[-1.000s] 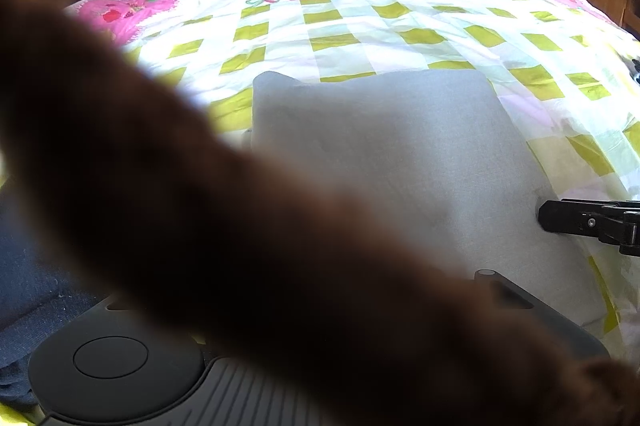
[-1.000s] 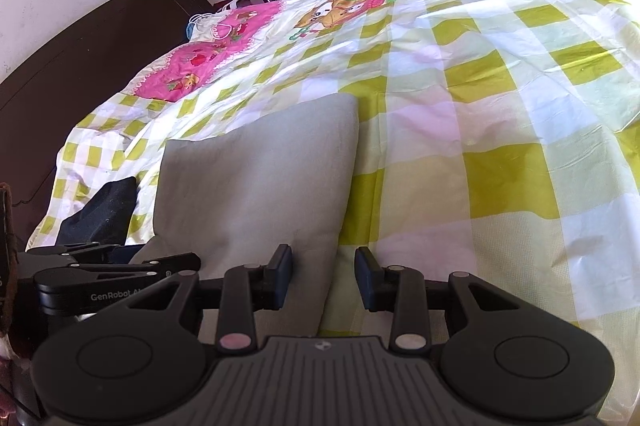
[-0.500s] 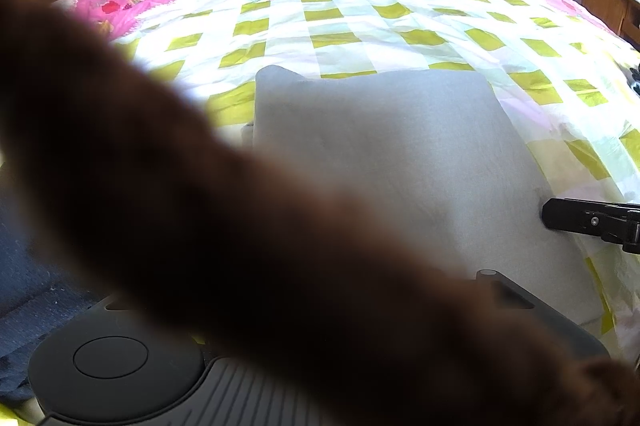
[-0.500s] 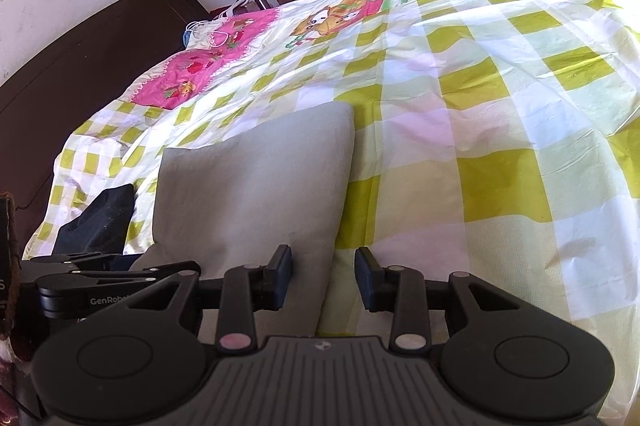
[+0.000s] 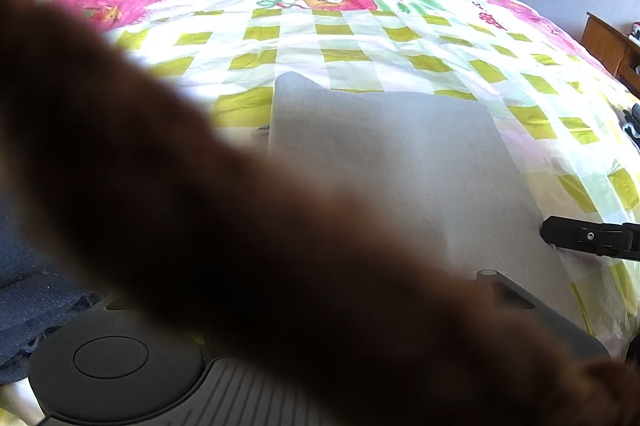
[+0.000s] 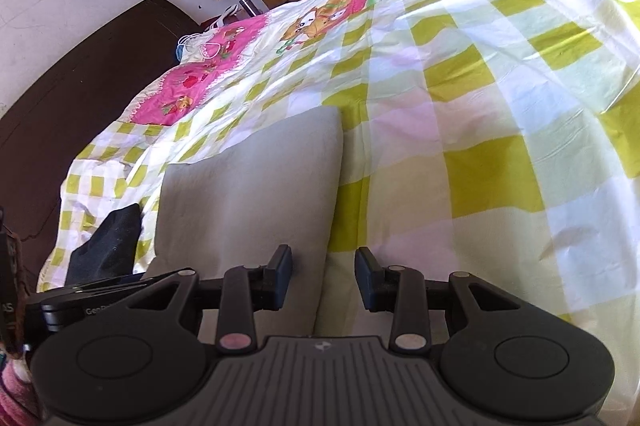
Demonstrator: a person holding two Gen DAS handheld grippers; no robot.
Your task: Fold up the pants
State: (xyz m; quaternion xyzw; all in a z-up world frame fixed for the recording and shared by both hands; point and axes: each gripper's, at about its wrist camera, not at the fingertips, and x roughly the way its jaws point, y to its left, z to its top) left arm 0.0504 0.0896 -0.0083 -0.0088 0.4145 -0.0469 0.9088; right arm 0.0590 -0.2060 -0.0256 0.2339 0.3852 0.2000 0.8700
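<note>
Grey pants (image 6: 248, 194), folded into a flat rectangle, lie on the near part of a bed (image 6: 500, 98) covered by a yellow-green checked sheet with pink cartoon borders. The right gripper (image 6: 323, 276) hovers at the near right edge of the pants, its jaws parted and holding nothing, one finger over the cloth and the other over the sheet. A blurred brown sleeve (image 5: 200, 226) crosses the left wrist view and hides the left gripper's fingers, so whether it is wide or narrow cannot be told.
</note>
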